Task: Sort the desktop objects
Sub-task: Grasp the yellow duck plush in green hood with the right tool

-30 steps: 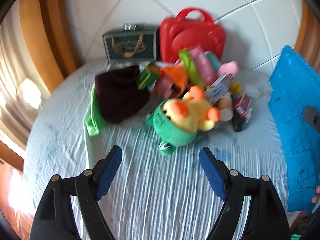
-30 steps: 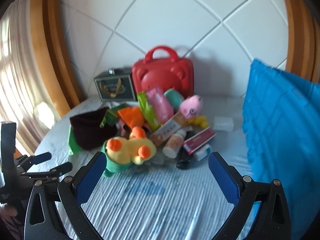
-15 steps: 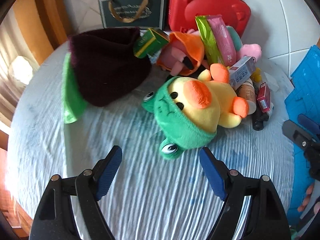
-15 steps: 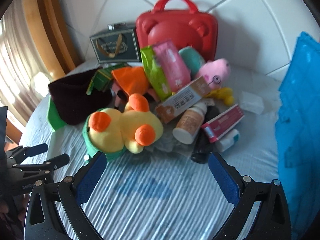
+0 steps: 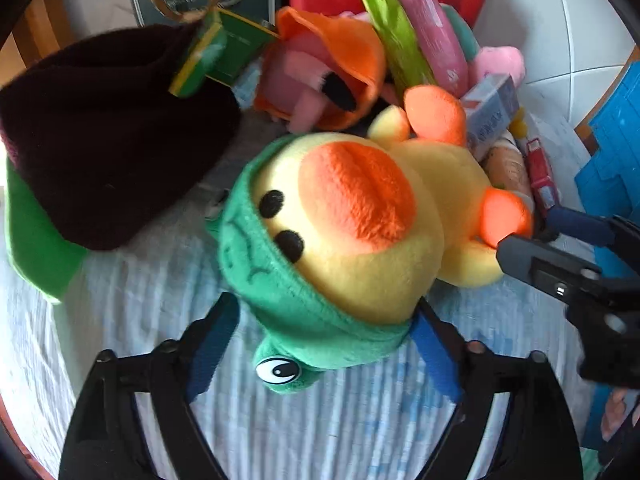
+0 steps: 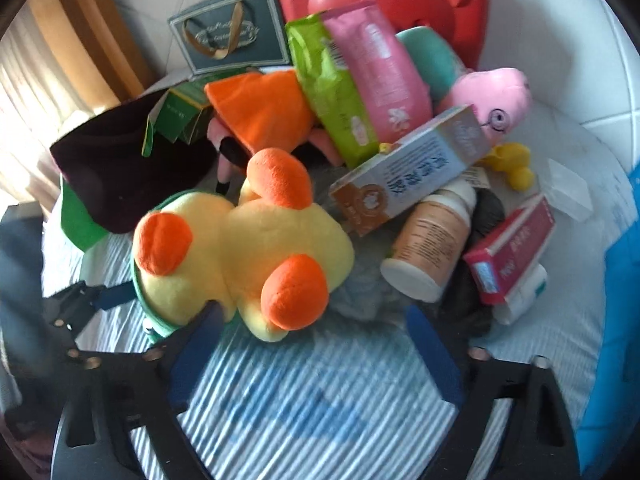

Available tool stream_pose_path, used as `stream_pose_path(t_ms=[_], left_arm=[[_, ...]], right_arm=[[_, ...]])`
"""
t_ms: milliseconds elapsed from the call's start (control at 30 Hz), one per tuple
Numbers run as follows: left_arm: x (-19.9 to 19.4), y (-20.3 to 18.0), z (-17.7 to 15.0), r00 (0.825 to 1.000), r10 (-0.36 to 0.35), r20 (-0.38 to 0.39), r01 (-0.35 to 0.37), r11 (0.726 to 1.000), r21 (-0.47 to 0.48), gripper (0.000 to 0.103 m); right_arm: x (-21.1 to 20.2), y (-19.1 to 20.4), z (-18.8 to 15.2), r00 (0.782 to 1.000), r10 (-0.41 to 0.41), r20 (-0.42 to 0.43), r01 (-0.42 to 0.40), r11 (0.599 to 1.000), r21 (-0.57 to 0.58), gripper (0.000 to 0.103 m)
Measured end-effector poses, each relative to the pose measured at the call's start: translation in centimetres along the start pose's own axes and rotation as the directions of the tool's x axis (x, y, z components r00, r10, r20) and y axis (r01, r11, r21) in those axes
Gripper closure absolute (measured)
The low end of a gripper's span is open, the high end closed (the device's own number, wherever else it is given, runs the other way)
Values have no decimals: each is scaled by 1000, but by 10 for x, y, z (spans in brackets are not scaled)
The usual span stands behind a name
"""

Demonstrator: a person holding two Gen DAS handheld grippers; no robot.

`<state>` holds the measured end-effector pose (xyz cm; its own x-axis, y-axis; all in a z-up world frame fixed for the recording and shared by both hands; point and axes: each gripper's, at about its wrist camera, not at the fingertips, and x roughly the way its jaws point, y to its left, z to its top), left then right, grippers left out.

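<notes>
Yellow plush duck (image 5: pixel 360 216) in a green frog hood lies at the front of the pile on the striped cloth (image 5: pixel 320 432), its hooded head between the left gripper (image 5: pixel 326 354) fingers, which are opening and clear of it. Its long axis runs from that head back to the orange feet by the right gripper (image 6: pixel 316 354), whose jaws are closing with nothing pinched.

Home interior, likely bedroom or living room. Evidence: round table under white-and-blue striped cloth (image 6: pixel 320 408); white tiled wall (image 6: pixel 560 40); sunlit beige curtain (image 6: pixel 36 92) beside wooden frame (image 6: pixel 92 28); heap of plush toys, toiletries, red plastic bear-shaped case (image 6: pixel 400 4).
</notes>
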<state>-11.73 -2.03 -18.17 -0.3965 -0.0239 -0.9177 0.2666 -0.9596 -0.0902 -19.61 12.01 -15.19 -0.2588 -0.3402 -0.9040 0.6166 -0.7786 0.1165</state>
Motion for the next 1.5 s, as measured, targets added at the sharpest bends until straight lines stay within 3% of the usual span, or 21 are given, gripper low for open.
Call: stream_pose_path(t_ms=[33,233,633,1067,1133,1267,1500], left_arm=[[-2,2,1,1000,6,13,-6,1000,11,12],[1,-6,7,1000,-6,3,6,999,49,12],[20,-14,18,999,29,-16,-28,999,38,7],[21,-9,23,1000,11,-19,-10,999,33,7],[20,-9,23,1000,8,-5,-7,999,33,9],[12,-8,19,1000,5,9,-6,999,34,17],[-21,-16,14,996,28,90,-35,996,77,18]], right_arm=[[4,2,1,1000,4,-8,-4,1000,-7,29],[19,4,7,1000,29,-13,-29,1000,-4,31],[24,4,18,997,72,10,-72,997,-35,51],[28,-3,26,996,84,43,-83,996,-21,51],[26,-2,19,994,100,45,-100,995,-10,59],[16,5,14,995,76,58,-73,996,-53,63],[-11,10,8,990,85,109,-77,994,-73,67]])
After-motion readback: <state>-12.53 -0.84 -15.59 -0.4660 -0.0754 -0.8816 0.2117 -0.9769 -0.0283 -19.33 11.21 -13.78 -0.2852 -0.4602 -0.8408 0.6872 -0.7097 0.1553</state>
